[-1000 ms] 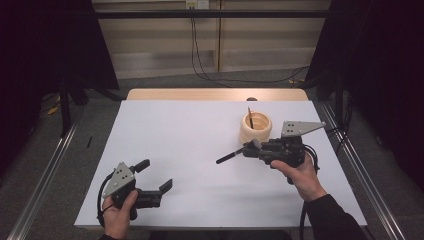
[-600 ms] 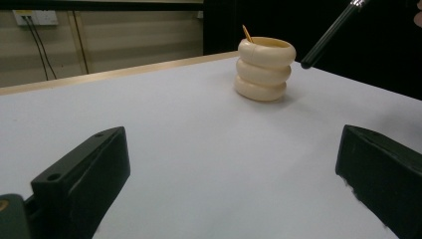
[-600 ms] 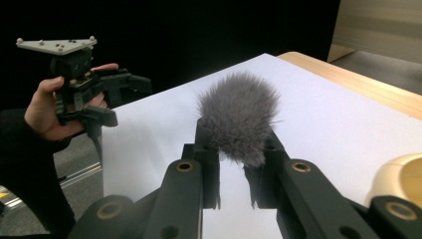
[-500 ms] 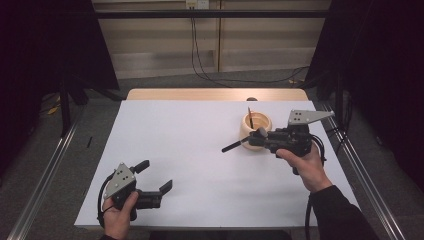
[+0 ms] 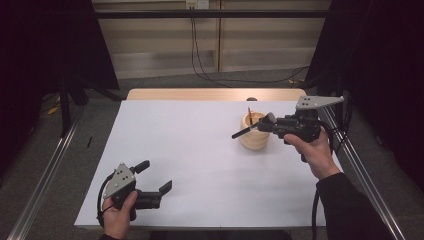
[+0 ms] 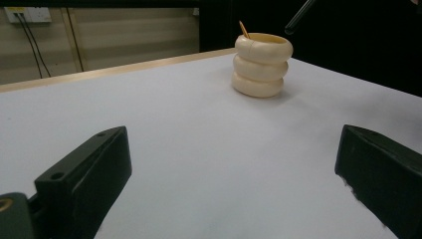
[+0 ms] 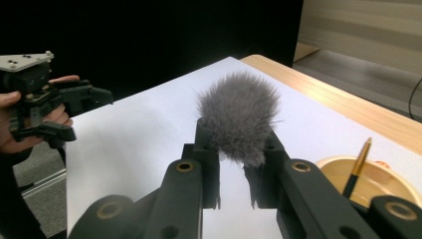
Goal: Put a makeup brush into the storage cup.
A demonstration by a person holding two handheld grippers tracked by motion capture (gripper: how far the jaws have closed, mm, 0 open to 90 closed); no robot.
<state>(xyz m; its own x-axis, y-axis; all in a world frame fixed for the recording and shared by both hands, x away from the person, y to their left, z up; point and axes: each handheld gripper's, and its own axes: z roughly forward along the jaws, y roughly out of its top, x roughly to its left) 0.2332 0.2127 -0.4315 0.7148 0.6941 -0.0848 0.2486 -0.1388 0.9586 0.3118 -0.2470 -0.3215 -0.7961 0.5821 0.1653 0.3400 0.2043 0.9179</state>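
I see a white table point(image 5: 200, 165) in a dark room. My right gripper point(image 7: 238, 164) clamps a fluffy brush point(image 7: 239, 119) above the cup point(image 5: 254, 131); my left gripper point(image 5: 155, 176), at seven o'clock, gapes wide.

A white tabletop point(image 5: 200, 150) with a wooden far edge; behind it, black cables point(image 5: 197, 55) hang down a pale wall point(image 5: 160, 45).

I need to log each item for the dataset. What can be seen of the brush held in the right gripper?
The brush has a fluffy grey bristle head, rounded and splayed, and a slim dark handle. The right gripper is shut on it near the head. It lies roughly level in the air, handle pointing toward the table's middle, just above the cream ribbed holder. Whether it touches the holder's rim cannot be told.
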